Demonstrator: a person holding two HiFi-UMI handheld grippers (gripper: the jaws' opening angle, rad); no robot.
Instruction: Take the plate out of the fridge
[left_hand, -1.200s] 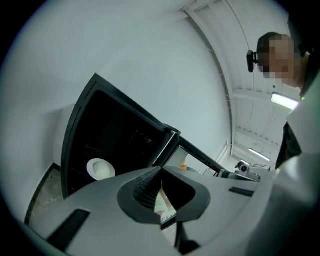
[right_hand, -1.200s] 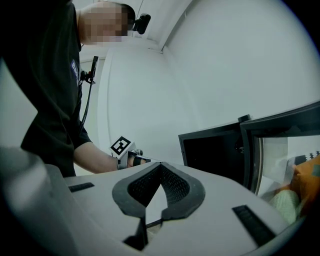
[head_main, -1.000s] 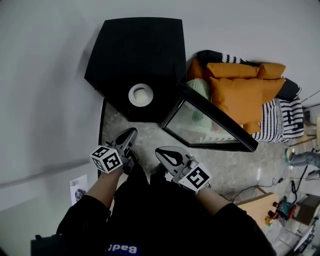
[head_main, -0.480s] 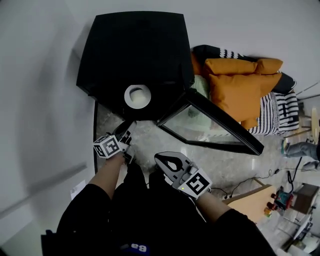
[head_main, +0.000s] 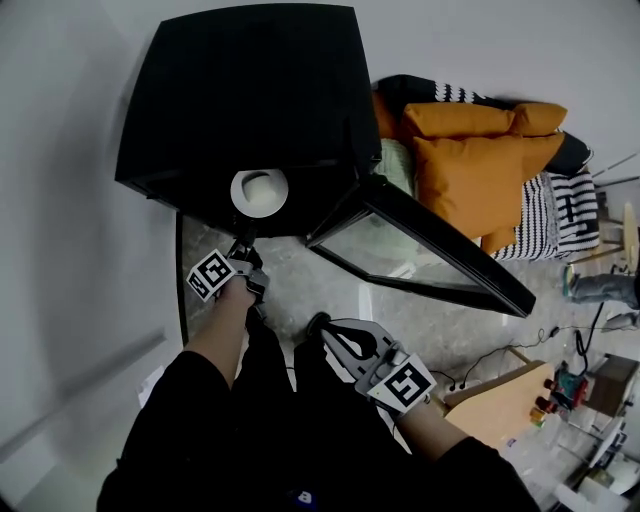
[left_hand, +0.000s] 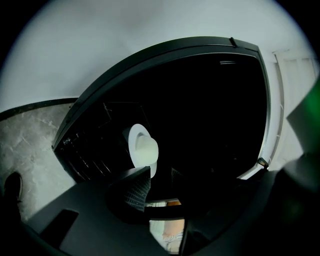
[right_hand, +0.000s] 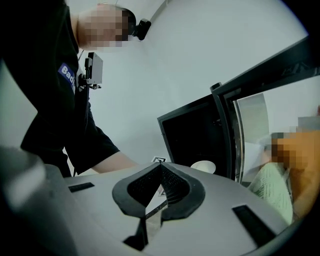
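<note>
A white plate (head_main: 259, 190) with a small white cup on it rests inside the black fridge (head_main: 250, 90), near its front edge. The fridge's glass door (head_main: 420, 250) stands swung open to the right. My left gripper (head_main: 243, 241) reaches toward the fridge opening, just short of the plate (left_hand: 141, 148). Its jaws have just been opening and stand apart, and the left gripper (left_hand: 160, 173) has nothing between its pads. My right gripper (head_main: 320, 326) hangs back by my body, its tips together. From the right gripper (right_hand: 160, 168) the plate (right_hand: 203, 166) shows far ahead.
Orange cushions (head_main: 470, 160) and a striped blanket (head_main: 560, 220) lie beyond the open door on the right. The floor (head_main: 300, 290) is pale marble. A wooden piece (head_main: 510, 400) and small objects sit at the lower right. A grey wall (head_main: 60, 250) runs along the left.
My left gripper has gone forward to the fridge opening and rolled, and its jaws have parted. The right gripper has sunk a little. The fridge looms larger in the head view.
</note>
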